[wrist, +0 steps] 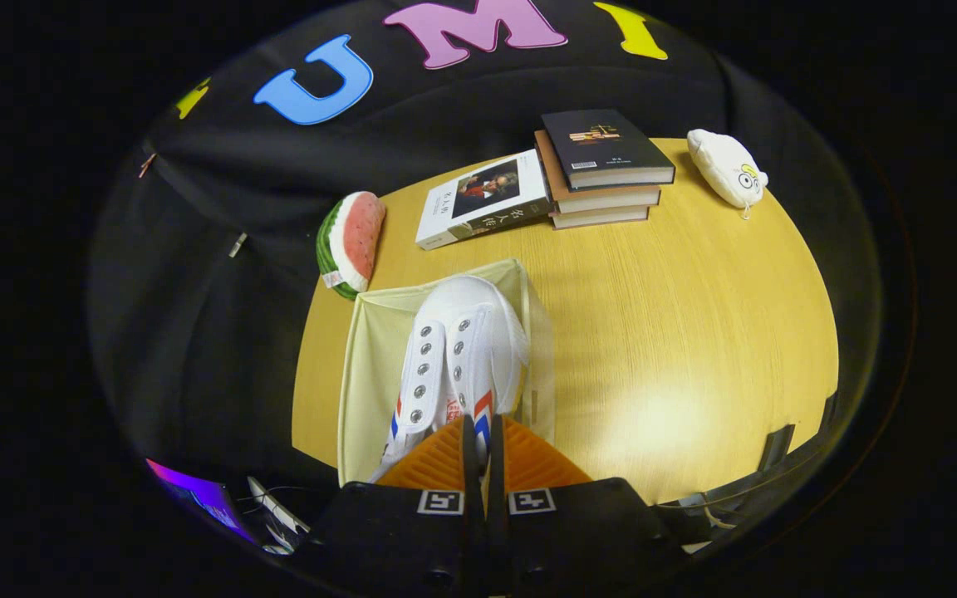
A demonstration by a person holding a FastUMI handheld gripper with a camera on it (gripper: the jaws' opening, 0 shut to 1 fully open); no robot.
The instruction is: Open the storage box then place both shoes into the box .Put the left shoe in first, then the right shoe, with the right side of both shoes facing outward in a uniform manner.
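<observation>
Hand-held gripper [483, 432] pinching white canvas shoe [463, 349] above soft fabric box [370, 357]

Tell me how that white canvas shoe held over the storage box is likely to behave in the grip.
The white shoe looks light, with soft canvas sides, so its upper may flex. The hand-held gripper is shut on a thin edge near its rear, so the toe could sag or swing over the storage box. The box's thin fabric-like walls probably give if nudged.
</observation>
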